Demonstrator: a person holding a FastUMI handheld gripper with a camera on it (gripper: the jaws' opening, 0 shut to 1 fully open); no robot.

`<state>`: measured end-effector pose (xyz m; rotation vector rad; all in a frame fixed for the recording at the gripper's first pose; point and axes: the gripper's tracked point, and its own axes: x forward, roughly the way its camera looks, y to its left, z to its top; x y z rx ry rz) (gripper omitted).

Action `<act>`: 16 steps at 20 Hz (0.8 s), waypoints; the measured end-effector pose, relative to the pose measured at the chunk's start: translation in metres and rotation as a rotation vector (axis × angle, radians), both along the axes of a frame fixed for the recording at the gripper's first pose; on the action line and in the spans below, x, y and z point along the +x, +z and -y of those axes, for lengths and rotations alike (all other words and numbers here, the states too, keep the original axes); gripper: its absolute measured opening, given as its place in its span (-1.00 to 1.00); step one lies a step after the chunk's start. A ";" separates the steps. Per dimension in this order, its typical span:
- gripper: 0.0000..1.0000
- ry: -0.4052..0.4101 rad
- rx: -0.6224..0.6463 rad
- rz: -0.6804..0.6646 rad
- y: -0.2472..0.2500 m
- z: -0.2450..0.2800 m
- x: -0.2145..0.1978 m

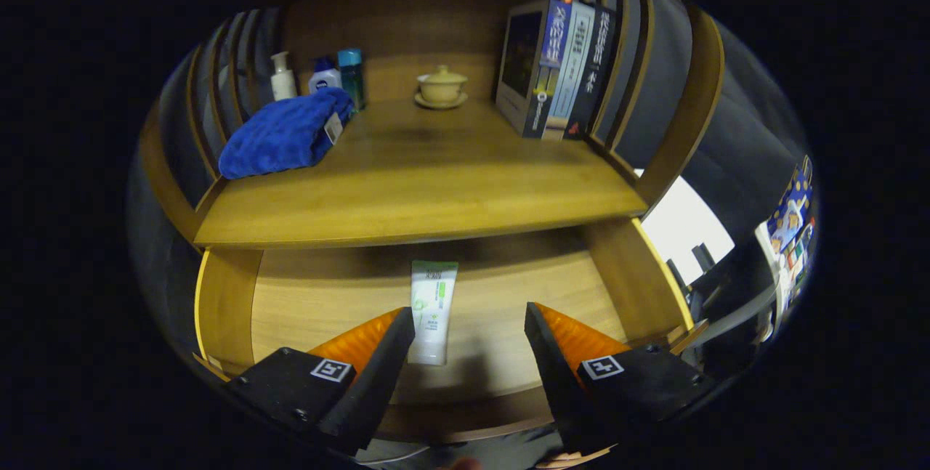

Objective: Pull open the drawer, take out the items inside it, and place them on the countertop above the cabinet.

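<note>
While the gripper (470, 328) hangs over the pulled-out wooden drawer (508, 288), its fingers are spread wide, holding nothing. Smooth wood-grain countertop (421, 187) spans above the drawer. On it: upright books (563, 67) at right, rumpled blue towel (287, 132) at left, bottles (323, 76) behind the towel, lidded ceramic cup (442, 86) on a saucer at back. Flat plastic tube (433, 310) lies on the drawer floor, beside the left finger.

Partly hidden: tube (434, 303) in the open drawer (501, 310), lower left edge behind one finger (378, 375) of the spread gripper (470, 325); drawer's rear under the countertop (414, 194) front edge; bottles (323, 76) at back-left corner, bases behind blue towel (287, 132).
</note>
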<state>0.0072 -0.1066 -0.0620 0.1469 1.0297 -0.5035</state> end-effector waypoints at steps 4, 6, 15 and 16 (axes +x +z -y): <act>1.00 -0.085 0.186 -0.079 -0.036 -0.014 0.010; 1.00 -0.120 0.248 -0.161 -0.053 -0.020 0.006; 1.00 -0.138 0.310 -0.327 -0.097 -0.050 0.018; 0.99 -0.142 0.293 -0.348 -0.098 -0.051 0.018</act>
